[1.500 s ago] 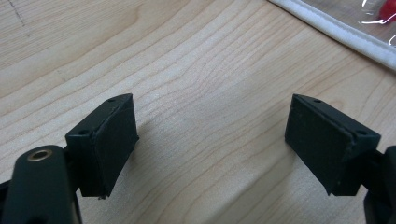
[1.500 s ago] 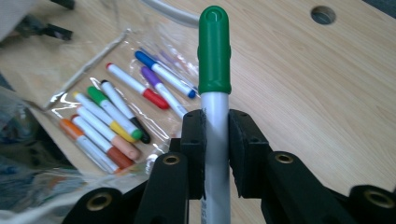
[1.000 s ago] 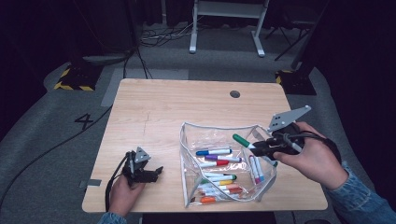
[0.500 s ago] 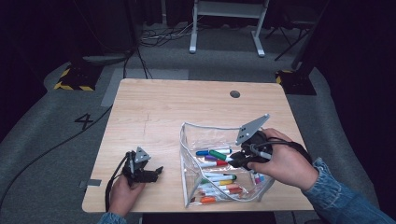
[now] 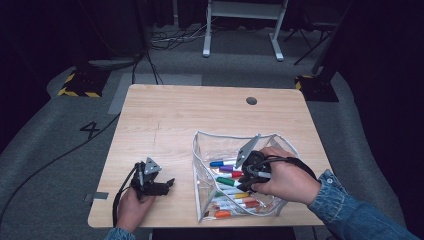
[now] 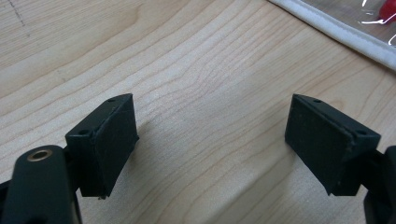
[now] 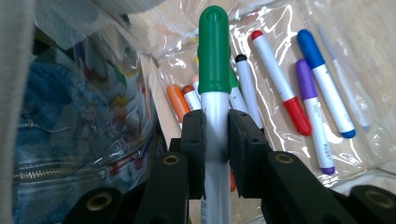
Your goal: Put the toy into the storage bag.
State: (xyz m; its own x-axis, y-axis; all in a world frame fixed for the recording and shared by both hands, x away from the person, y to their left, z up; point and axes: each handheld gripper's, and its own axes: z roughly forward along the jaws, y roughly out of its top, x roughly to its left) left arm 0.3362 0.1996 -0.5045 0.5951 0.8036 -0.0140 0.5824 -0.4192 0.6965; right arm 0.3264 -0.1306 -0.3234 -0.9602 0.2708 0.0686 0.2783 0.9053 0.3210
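Right gripper view: right gripper pinching green marker above clear pouch, left gripper spread over bare table.

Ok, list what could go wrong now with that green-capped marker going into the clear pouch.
1. The right gripper pinches the green-capped white marker low on its barrel, so it may pivot or slip on release.
2. The clear plastic zip pouch lies unheld; the open left gripper rests apart on the wooden table, so the pouch could shift.

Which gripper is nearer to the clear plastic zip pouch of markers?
Right. The right gripper is down inside the clear plastic zip pouch, clamping a green-capped marker. The left gripper rests on the table beside it, jaws open.
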